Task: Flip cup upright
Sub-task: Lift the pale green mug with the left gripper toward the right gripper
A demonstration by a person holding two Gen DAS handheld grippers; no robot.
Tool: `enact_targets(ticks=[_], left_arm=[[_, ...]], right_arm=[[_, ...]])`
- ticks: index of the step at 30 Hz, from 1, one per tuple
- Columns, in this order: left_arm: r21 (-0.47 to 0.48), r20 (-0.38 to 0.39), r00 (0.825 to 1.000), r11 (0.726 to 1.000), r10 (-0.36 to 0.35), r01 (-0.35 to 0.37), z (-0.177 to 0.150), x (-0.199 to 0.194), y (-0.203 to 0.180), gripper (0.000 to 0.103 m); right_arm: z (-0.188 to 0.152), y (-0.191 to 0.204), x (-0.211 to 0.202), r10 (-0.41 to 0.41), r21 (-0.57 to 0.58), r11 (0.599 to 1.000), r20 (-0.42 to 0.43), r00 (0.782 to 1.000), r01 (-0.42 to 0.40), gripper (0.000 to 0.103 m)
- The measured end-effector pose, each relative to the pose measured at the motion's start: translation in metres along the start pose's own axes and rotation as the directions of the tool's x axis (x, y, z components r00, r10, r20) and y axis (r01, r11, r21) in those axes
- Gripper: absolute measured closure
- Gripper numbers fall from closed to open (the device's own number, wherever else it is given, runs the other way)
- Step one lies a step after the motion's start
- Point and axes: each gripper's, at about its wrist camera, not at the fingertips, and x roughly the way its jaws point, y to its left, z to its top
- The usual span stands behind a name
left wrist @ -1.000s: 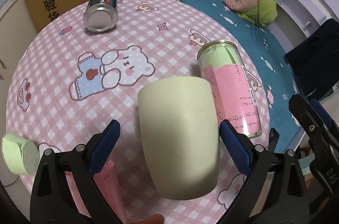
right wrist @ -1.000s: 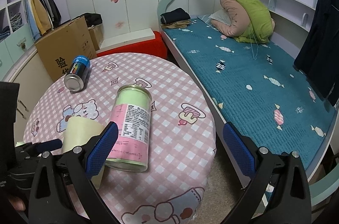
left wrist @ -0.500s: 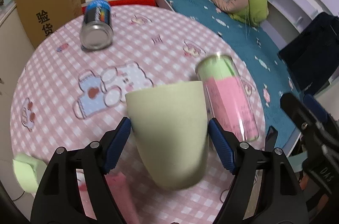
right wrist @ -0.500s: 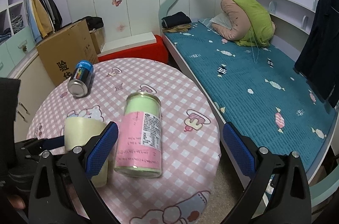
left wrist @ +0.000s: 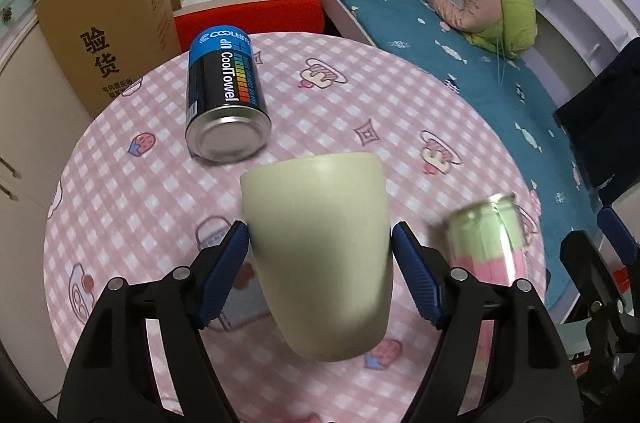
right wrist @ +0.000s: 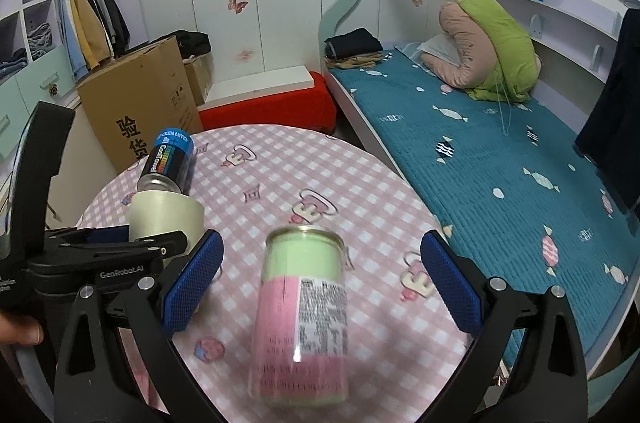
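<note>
A pale green cup [left wrist: 320,247] is held between the blue pads of my left gripper [left wrist: 320,263], lifted off the pink checked table [left wrist: 120,191], its rim away from me and its base toward the camera. It also shows in the right wrist view [right wrist: 164,219], clamped by the left gripper [right wrist: 132,247]. My right gripper [right wrist: 320,283] is open and empty, its jaws wide apart above a lying pink and green can [right wrist: 304,319].
A blue and black CoolTowel can [left wrist: 226,99] lies on the far side of the table. The pink and green can [left wrist: 488,243] lies to the cup's right. A cardboard box [left wrist: 108,35], a red bench [left wrist: 248,11] and a bed [left wrist: 460,55] stand beyond the table.
My left gripper closed on the cup and lifted it off the table, tipping it up. The right gripper moved forward over the pink and green can, still open.
</note>
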Motion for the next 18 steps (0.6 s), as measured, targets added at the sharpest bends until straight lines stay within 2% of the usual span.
enact_targets(ticks=[6, 8, 10, 15, 18], left_arm=[[-0.008, 0.002, 1.0, 1.0, -0.015, 0.015, 0.008, 0.01, 0.005, 0.028], [-0.004, -0.005, 1.0, 1.0, -0.01, 0.01, 0.01, 0.011, 0.007, 0.025], [-0.006, -0.002, 1.0, 1.0, -0.02, 0.02, 0.01, 0.009, 0.009, 0.017], [-0.048, 0.02, 0.995, 0.994, -0.096, 0.097, 0.002, -0.012, 0.023, 0.015], [-0.084, 0.082, 0.989, 0.988, -0.12, 0.127, -0.007, -0.037, 0.04, 0.015]], right_arm=[[0.004, 0.01, 0.017, 0.002, -0.009, 1.0, -0.018, 1.0, -0.002, 0.008], [0.005, 0.011, 0.017, 0.001, -0.008, 1.0, -0.016, 1.0, -0.001, 0.008], [0.007, 0.013, 0.015, 0.003, -0.004, 1.0, -0.01, 1.0, -0.003, 0.008], [0.014, 0.019, 0.006, 0.021, -0.003, 1.0, 0.004, 1.0, -0.021, 0.008], [0.019, 0.027, -0.002, 0.012, -0.019, 1.0, 0.021, 1.0, -0.012, 0.008]])
